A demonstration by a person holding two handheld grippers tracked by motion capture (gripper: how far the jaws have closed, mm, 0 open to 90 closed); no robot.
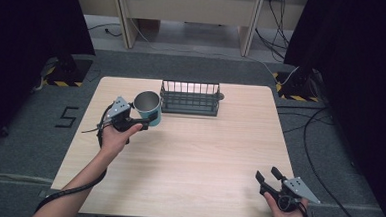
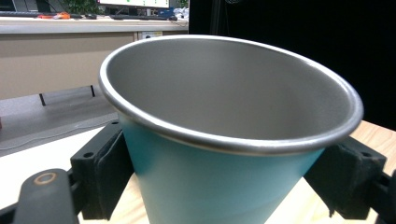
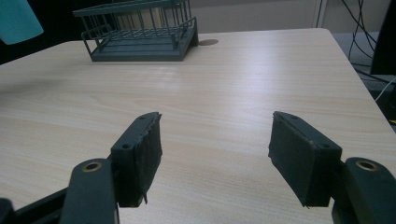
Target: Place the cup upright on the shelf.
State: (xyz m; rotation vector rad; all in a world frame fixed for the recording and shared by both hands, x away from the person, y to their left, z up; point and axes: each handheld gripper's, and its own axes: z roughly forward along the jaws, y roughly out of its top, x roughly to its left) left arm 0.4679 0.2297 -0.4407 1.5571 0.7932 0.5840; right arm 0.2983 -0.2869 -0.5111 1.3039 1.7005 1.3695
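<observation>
From the high view, the left gripper (image 1: pixel 141 121) clamps a teal metal cup (image 1: pixel 148 107) just left of the dark wire rack (image 1: pixel 190 97) on the wooden table (image 1: pixel 188 158). In the left gripper view, both pads press the cup's (image 2: pixel 219 140) sides. In the right gripper view, the right gripper (image 3: pixel 215 156) holds its jaws wide apart on nothing, well short of the rack (image 3: pixel 140 35).

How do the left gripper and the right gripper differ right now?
The left gripper is shut on the teal cup beside the wire rack; the right gripper is open and holds nothing. The left gripper is at the table's far left, the right gripper at its near right corner. Both have black padded jaws.
</observation>
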